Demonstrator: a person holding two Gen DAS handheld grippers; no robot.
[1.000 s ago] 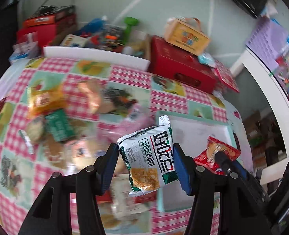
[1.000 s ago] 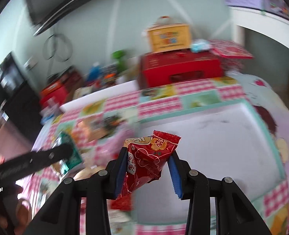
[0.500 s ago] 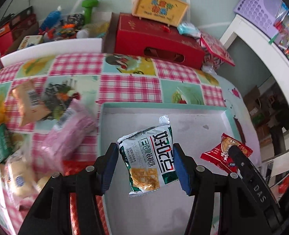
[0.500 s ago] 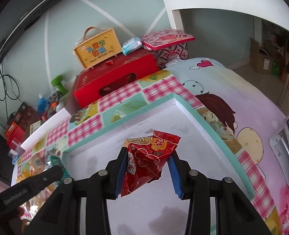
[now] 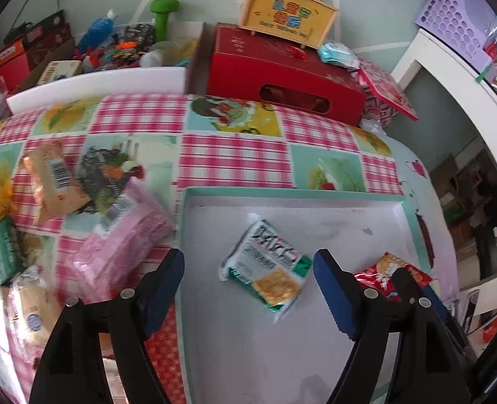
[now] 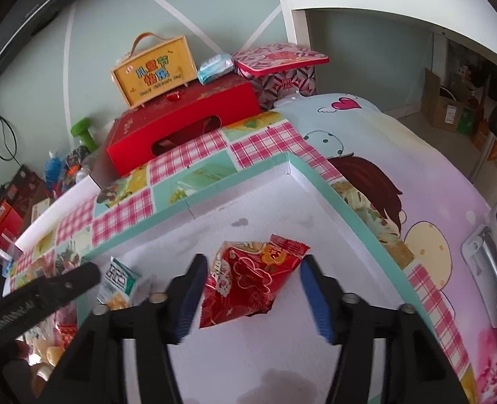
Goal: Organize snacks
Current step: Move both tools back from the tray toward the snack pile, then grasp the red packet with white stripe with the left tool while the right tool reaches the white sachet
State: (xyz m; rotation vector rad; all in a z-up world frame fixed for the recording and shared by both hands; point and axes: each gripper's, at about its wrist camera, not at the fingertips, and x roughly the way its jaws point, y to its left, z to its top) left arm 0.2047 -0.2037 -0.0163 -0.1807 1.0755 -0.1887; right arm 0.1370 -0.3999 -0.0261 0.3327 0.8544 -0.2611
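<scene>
- both claws have just been opening: the left gripper (image 5: pixel 248 286) stands wide with nothing against its blue pads, and the right gripper (image 6: pixel 253 294) is parted, its pads clear of the packet between them.
- half a second ago each pinched a snack; now the green-and-white cracker packet (image 5: pixel 265 276) lies tilted on the floor of the shallow white tray with a teal rim (image 5: pixel 292 193).
- the crinkly red foil snack packet (image 6: pixel 251 279) appears to be dropping or just landed in the same tray.
- judged so, two snacks are sorted; beyond the tray's edge, the pink wrapped pack (image 5: pixel 127 235) and orange foil packet (image 5: pixel 53 178) wait on the checked tablecloth (image 5: pixel 235 158).
</scene>
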